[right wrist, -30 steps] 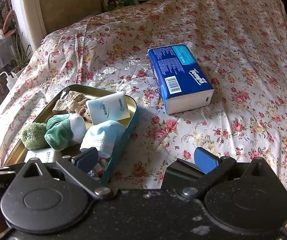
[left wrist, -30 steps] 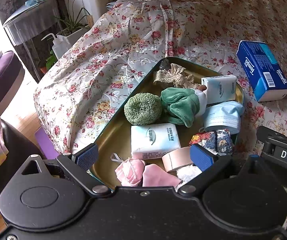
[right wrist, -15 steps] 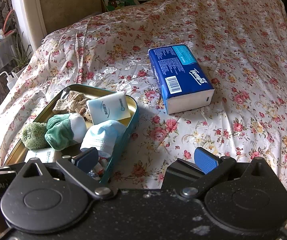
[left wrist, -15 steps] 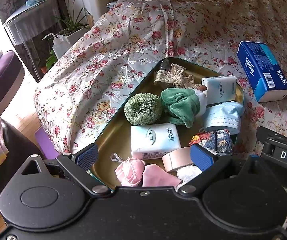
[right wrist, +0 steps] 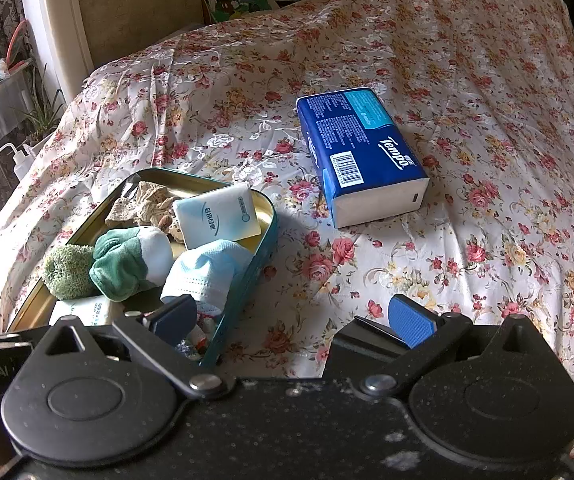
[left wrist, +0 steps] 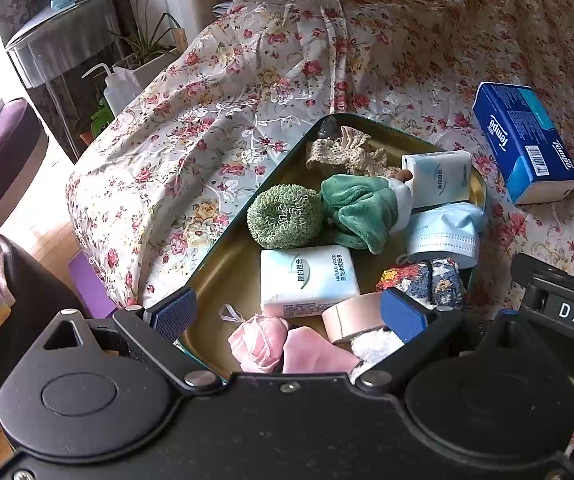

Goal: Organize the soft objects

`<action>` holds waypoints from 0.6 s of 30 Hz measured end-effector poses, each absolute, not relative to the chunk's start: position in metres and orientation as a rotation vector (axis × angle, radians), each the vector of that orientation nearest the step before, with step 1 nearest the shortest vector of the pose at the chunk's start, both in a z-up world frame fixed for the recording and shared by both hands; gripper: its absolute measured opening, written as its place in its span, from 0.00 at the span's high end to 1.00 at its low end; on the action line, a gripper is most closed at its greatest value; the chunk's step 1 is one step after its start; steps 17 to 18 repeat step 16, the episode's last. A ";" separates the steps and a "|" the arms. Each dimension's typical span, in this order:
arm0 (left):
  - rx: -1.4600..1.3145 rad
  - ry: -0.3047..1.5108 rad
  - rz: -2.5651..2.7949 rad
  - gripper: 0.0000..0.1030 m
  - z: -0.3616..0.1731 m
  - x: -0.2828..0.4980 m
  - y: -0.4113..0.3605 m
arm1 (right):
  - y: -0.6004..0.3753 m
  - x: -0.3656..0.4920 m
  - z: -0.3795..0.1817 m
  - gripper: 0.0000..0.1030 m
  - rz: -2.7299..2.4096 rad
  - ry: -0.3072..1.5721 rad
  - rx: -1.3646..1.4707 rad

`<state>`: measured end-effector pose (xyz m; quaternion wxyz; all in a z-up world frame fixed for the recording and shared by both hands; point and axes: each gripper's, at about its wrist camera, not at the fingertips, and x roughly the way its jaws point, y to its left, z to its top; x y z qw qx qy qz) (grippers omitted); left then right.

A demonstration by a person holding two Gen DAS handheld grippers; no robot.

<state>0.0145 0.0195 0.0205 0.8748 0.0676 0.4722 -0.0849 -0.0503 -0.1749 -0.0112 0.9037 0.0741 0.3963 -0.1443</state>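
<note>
Two grippers sit near you with nothing between their pads: your left gripper (left wrist: 289, 314) is spread wide over the near end of the tin (left wrist: 223, 256), your right gripper (right wrist: 293, 318) is spread wide over the near right edge of the tin and the cloth (right wrist: 467, 240). Inside the tin, near to far, you have a pink pouch (left wrist: 257, 342), a tape roll (left wrist: 349, 316), a white tissue pack (left wrist: 307, 280), a green scrubber (left wrist: 285, 216), a green plush (left wrist: 363, 208), a blue mask (left wrist: 443, 232), a second tissue pack (left wrist: 437, 178) and a lace piece (left wrist: 345, 152) at the far end. A patterned cloth bundle (left wrist: 427, 280) lies at the tin's right edge. Outside it, the blue Tempo pack (right wrist: 361, 154) lies flat on the cloth, well apart, far right of the tin.
</note>
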 end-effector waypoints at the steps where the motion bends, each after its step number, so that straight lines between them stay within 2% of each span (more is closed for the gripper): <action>1: 0.142 0.986 -0.178 0.07 0.020 0.015 0.020 | -0.175 -0.050 -0.011 0.00 -0.298 0.819 0.153; 18: 0.135 0.993 -0.180 0.07 0.020 0.014 0.020 | -0.174 -0.050 -0.012 0.00 -0.295 0.821 0.151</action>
